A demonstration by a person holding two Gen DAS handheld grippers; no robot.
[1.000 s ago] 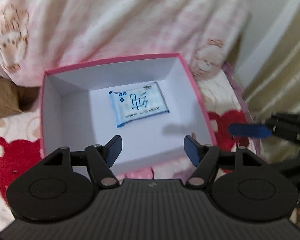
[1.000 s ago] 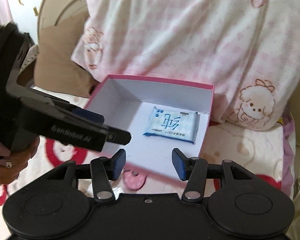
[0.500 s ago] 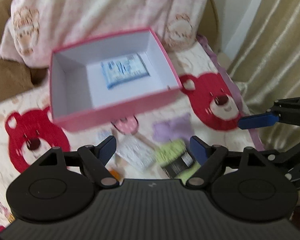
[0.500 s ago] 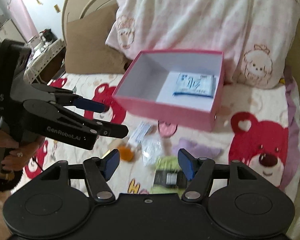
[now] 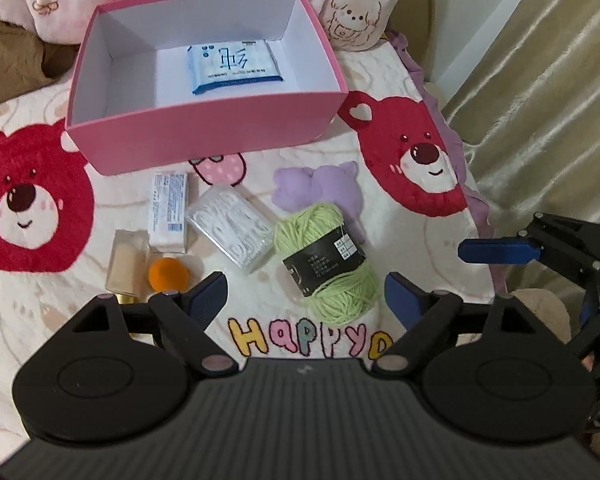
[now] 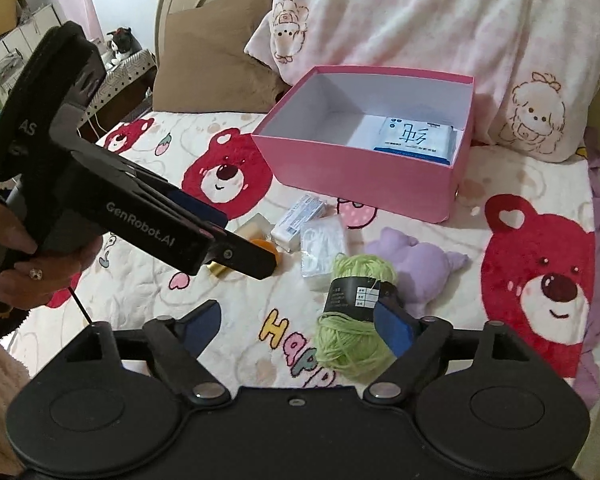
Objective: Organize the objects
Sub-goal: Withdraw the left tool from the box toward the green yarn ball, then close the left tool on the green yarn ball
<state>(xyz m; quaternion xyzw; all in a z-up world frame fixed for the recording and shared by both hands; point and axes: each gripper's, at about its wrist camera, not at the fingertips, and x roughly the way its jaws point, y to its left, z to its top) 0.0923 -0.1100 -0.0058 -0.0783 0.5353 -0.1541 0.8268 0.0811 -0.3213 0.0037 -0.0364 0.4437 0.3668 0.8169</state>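
Observation:
An open pink box [image 5: 204, 128] [image 6: 364, 178] sits on the bed with a blue-and-white tissue pack [image 5: 233, 65] [image 6: 414, 138] inside. In front of it lie a green yarn ball [image 5: 327, 259] [image 6: 356, 320], a purple plush [image 5: 320, 186] [image 6: 416, 264], a clear bag of white picks [image 5: 230, 230] [image 6: 324, 246], a small white box [image 5: 168, 210] [image 6: 298, 220], an orange ball [image 5: 168, 274] and a beige bottle [image 5: 124, 262]. My left gripper [image 5: 304, 300] is open and empty, above the items. My right gripper [image 6: 298, 324] is open and empty, its right finger beside the yarn.
The bed cover [image 5: 416, 160] has red bear prints. A pink blanket [image 6: 440, 20] and a brown pillow [image 6: 208, 72] lie behind the box. A curtain [image 5: 540, 92] hangs at the right bed edge. Shelves and a plush dog [image 6: 122, 44] stand far left.
Both grippers have pulled back from over the box toward the near side of the bed. The loose items in front of the box have come into view. Both stay open.

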